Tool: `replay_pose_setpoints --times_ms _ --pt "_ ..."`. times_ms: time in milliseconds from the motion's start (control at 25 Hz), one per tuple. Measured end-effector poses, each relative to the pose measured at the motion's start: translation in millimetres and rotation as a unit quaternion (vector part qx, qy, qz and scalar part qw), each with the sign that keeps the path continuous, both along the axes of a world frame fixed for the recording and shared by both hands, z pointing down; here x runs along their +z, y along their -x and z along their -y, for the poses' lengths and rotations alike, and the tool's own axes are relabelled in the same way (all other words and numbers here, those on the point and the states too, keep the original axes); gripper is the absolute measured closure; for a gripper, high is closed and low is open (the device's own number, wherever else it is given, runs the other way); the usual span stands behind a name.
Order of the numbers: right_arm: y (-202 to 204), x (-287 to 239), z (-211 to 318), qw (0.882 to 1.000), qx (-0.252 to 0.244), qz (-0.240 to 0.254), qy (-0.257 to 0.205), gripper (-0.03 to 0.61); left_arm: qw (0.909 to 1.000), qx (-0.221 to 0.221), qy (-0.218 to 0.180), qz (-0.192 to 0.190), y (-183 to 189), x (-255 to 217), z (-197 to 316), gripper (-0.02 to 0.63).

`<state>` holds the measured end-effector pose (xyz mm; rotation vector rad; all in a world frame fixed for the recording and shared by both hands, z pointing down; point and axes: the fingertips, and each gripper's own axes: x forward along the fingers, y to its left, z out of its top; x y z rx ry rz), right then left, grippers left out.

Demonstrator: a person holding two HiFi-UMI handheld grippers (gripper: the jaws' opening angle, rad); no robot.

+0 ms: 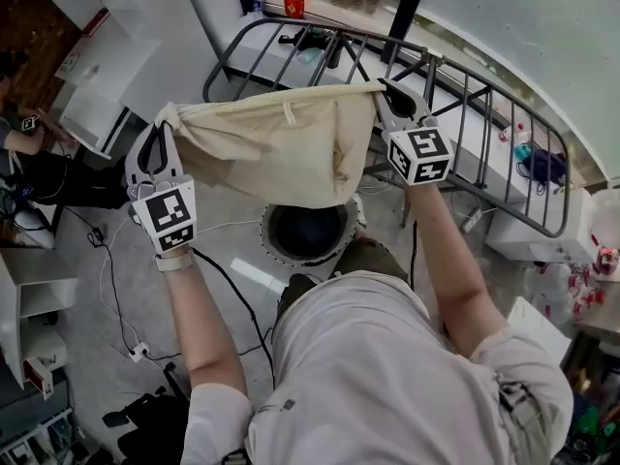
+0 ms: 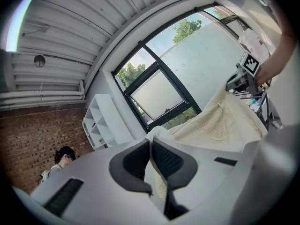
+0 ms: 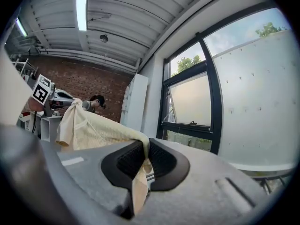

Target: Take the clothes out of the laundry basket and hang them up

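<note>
A cream-coloured garment (image 1: 281,148) hangs stretched between my two grippers, over the near side of a dark metal drying rack (image 1: 465,95). My left gripper (image 1: 165,124) is shut on the garment's left corner (image 2: 157,134), with cloth pinched between the dark pads (image 2: 133,161). My right gripper (image 1: 386,90) is shut on the right corner, and cloth (image 3: 140,172) runs down between its pads (image 3: 161,161). The round laundry basket (image 1: 308,231) stands on the floor below the garment, partly hidden by it. In the left gripper view the right gripper (image 2: 243,76) shows at the far end of the cloth (image 2: 220,121).
A white shelf unit (image 1: 102,66) stands at the left, and a person (image 1: 24,139) sits by it. Cables (image 1: 126,298) trail over the floor at the lower left. Large windows (image 3: 201,93) rise behind the rack. White appliances and small items (image 1: 542,240) crowd the right side.
</note>
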<state>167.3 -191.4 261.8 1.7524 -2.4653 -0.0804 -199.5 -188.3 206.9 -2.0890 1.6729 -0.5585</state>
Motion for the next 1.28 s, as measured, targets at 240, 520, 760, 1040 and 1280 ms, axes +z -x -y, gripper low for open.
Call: replay_pose_setpoints --times_ms 240,520,760,1040,1280 --pt "-34.5 -0.2 85.8 1.000 0.001 -0.007 0.001 0.554 0.9999 -0.009 -0.008 0.012 -35.8 -7.8 81.0 0.595" --pt "-88.3 -0.7 192.4 1.000 0.010 -0.017 0.008 0.555 0.9996 -0.014 -0.010 0.024 -92.0 -12.9 186.2 0.595" --pt "-137.5 -6.0 256.9 1.000 0.019 -0.021 0.010 0.555 0.9998 -0.008 0.005 0.015 -143.0 -7.3 259.2 0.595" --pt "-196.1 27.4 306.0 0.997 0.053 -0.005 0.057 0.555 0.9973 0.019 0.062 0.035 -196.8 42.4 331.3 0.595" --pt "-218.4 88.3 321.6 0.990 0.054 -0.008 0.130 0.554 0.9904 0.028 0.127 0.048 -229.0 106.0 373.7 0.594"
